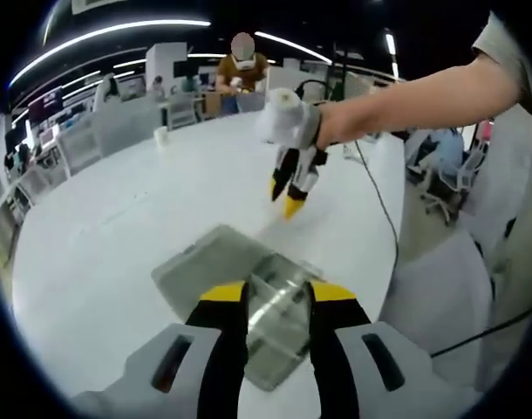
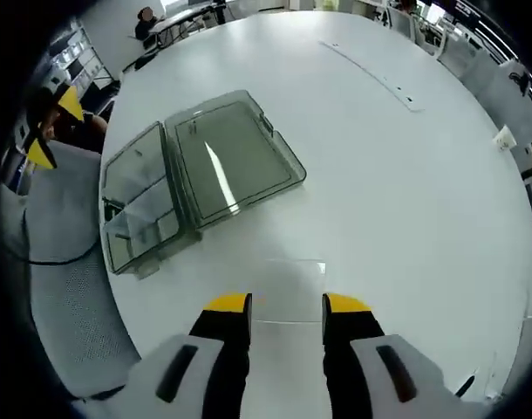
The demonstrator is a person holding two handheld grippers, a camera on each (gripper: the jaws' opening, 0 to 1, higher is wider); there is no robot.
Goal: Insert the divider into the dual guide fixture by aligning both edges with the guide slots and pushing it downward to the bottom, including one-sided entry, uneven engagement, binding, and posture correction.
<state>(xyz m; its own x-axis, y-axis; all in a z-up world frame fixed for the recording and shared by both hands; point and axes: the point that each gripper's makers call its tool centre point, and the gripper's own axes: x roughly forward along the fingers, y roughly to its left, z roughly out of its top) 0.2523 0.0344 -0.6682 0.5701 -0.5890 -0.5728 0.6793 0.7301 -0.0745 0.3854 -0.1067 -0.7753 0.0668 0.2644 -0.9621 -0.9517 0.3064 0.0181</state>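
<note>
The divider [image 2: 288, 292], a thin clear sheet, lies flat on the white table [image 2: 405, 175] just ahead of the right gripper [image 2: 286, 305] in the right gripper view. Its near edge runs between the two yellow-tipped jaws, which stand apart; whether they touch it cannot be told, and they do not appear to clamp it.

To the left in that view sits the fixture [image 2: 139, 209], a clear plastic box with inner partitions, its lid [image 2: 235, 157] hinged open and lying flat beside it. The box is near the table's edge, well apart from the divider.

In the left gripper view the same box [image 1: 279, 323] lies right in front of the left gripper [image 1: 279, 301], its jaws parted and straddling the box's near part; whether they grip it is unclear. The lid [image 1: 205, 262] spreads out to the left. Beyond, the right gripper [image 1: 292, 188] hangs above the table, held by a person's hand [image 1: 336, 122], jaws pointing down.

A white cup [image 1: 161, 135] stands far off on the table, and a black cable [image 1: 379, 201] trails along the right side.
</note>
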